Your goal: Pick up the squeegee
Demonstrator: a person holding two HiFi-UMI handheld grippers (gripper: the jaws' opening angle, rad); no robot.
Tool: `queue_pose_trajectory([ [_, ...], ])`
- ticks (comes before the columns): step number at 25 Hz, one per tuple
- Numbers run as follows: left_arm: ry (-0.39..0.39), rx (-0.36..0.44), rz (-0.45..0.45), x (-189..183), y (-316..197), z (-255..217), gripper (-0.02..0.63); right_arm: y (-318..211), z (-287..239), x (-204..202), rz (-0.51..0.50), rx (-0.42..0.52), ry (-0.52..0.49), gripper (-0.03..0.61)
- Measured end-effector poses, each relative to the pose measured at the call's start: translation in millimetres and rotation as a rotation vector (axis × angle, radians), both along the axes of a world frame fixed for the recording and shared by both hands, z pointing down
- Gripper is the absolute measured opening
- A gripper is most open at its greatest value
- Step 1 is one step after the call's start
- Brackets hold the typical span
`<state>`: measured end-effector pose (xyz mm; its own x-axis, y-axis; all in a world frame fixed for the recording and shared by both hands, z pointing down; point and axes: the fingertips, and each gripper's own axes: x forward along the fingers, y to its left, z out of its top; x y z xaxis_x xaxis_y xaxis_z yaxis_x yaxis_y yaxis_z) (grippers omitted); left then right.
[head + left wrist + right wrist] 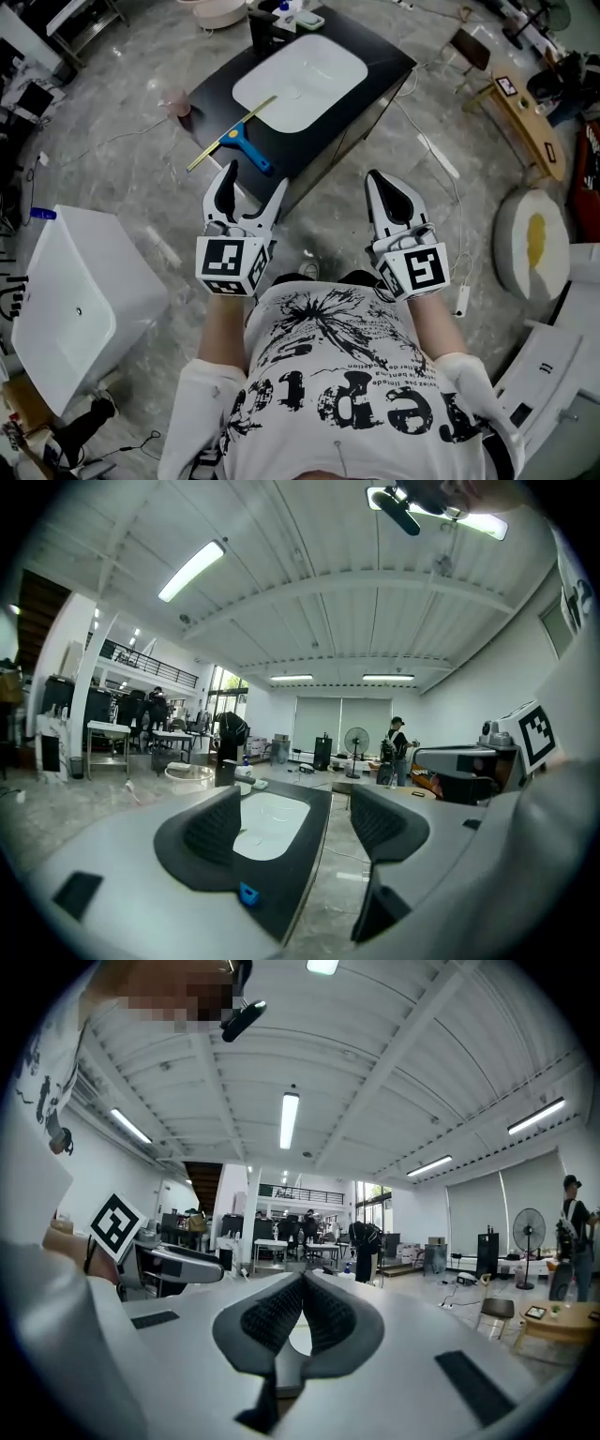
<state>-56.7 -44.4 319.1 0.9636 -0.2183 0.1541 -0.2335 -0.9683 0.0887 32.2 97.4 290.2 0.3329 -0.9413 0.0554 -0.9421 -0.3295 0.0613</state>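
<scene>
Zero contact: left claw spread, right claw clenched, both empty, short of worktop. Next: straddle squeegee handle.

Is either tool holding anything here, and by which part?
Nothing is held. The left tool is open and empty, the right tool is shut on nothing, and the squeegee lies untouched on the black table.

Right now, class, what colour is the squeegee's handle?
The squeegee handle is blue; the head view shows it best.
</scene>
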Motion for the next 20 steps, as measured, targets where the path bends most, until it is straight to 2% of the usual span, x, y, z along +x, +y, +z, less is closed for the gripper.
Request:
queue_pose_trajectory([
  [3, -0.023, -0.019, -0.025, 11, -24, 15, 0.351, -34, 8, 14, -0.035, -0.015, -0.005, 0.014],
  [10, -0.081, -0.045, -0.151, 40, -85, 46, 0.351, -118, 22, 57, -0.181, -0.030, 0.002, 0.014],
  [15, -0.129, -0.101, -0.340, 67, -136, 67, 0.351, -199, 32, 102, -0.382, -0.059, -0.028, 0.014],
  [20, -0.179, -0.192, -0.487, 99, -184, 97, 0.351, -276, 41, 153, -0.502, -0.094, -0.101, 0.014],
])
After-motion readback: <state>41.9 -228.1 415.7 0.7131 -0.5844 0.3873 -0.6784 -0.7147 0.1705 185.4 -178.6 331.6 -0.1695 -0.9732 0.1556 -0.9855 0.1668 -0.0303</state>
